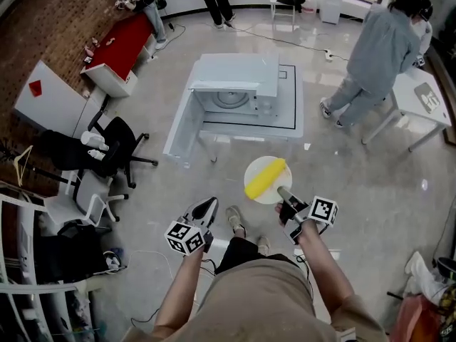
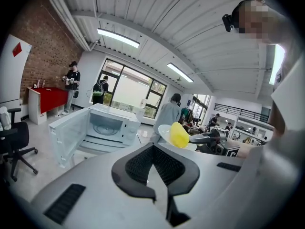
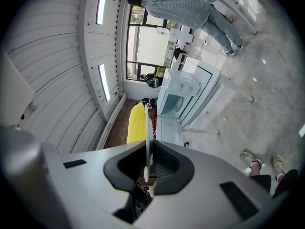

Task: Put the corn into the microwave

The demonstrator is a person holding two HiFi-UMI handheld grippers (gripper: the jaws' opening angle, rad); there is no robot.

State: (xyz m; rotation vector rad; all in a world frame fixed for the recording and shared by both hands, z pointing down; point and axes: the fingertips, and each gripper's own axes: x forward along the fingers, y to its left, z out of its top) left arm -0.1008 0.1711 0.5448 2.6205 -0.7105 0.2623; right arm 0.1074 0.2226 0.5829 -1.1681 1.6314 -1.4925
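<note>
A yellow corn cob [image 1: 265, 178] lies on a small white plate [image 1: 257, 167] that is held in the air. My right gripper [image 1: 286, 195] is shut on the plate's near rim. In the right gripper view the plate [image 3: 148, 128] stands edge-on between the pads, with the corn [image 3: 137, 123] to its left. The white microwave [image 1: 235, 84] stands ahead on a white table [image 1: 285, 123], its door [image 1: 184, 130] swung open to the left. My left gripper [image 1: 206, 208] hangs low on the left, shut and holding nothing; from it I see the corn [image 2: 179, 134] and the microwave [image 2: 107, 125].
A black office chair [image 1: 107, 152] stands to the left. A person in grey [image 1: 377, 55] leans over a white desk [image 1: 420, 98] at the right. A red counter [image 1: 121, 45] and two other people are at the back. The person's shoes [image 1: 235, 219] are below me.
</note>
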